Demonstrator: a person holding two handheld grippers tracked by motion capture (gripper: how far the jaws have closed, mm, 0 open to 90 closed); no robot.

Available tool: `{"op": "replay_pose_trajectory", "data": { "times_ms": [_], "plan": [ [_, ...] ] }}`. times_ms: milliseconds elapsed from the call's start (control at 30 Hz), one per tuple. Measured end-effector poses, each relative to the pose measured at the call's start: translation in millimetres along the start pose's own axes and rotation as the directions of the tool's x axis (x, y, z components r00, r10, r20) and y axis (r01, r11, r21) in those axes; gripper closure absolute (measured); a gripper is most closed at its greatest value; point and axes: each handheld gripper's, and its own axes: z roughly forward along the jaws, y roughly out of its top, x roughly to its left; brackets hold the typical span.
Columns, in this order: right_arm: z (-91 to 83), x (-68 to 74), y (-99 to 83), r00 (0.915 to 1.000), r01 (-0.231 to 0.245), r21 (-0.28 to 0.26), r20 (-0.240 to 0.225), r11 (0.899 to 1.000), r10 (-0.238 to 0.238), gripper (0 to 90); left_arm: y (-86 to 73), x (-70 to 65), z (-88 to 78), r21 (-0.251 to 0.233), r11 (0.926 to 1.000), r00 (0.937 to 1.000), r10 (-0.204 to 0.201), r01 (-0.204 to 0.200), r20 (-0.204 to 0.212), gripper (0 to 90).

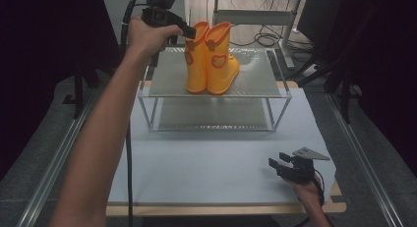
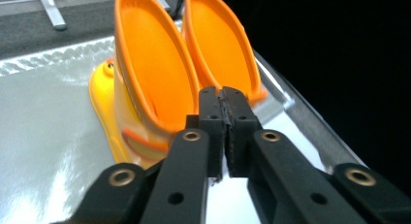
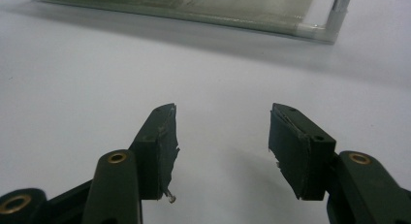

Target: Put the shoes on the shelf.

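Two small orange rubber boots [image 1: 210, 60] stand upright side by side on the top shelf of a clear two-level rack [image 1: 255, 82]. My left gripper [image 1: 191, 34] hovers at the rim of the left boot, just to its left. In the left gripper view its jaws [image 2: 225, 95] are pressed together with nothing between them, and the open tops of both boots [image 2: 155, 73] lie just beyond the tips. My right gripper [image 1: 276, 159] rests low over the white mat at the front right. Its jaws [image 3: 223, 132] stand apart over bare mat.
The rack's lower shelf [image 1: 211, 114] carries nothing. A white mat [image 1: 196, 168] covers the table in front of the rack. The rack's front edge [image 3: 194, 10] lies ahead of the right gripper. Metal rails run along both table sides; cables and a stand sit behind.
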Motion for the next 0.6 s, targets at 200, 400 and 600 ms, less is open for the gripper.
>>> {"op": "replay_pose_trajectory", "data": {
  "times_ms": [200,400,600],
  "plan": [
    [0.3,1.5,0.2,1.0000,0.005,0.001,0.000,1.000,-0.005,43.3,-15.6,-3.1,-7.6,0.019,0.9992,0.9992,0.035,-0.035,0.020,90.0],
    [0.9,2.6,0.5,1.0000,0.008,0.003,-0.002,1.000,-0.008,43.3,-30.6,-3.8,-10.5,0.029,0.9982,0.9984,0.052,-0.053,0.023,90.0],
    [0.7,2.2,0.7,1.0000,0.005,0.003,-0.003,1.000,-0.005,43.2,-46.7,5.3,-10.1,0.040,0.9982,0.9989,0.045,-0.045,0.012,90.0]
  ]
}}
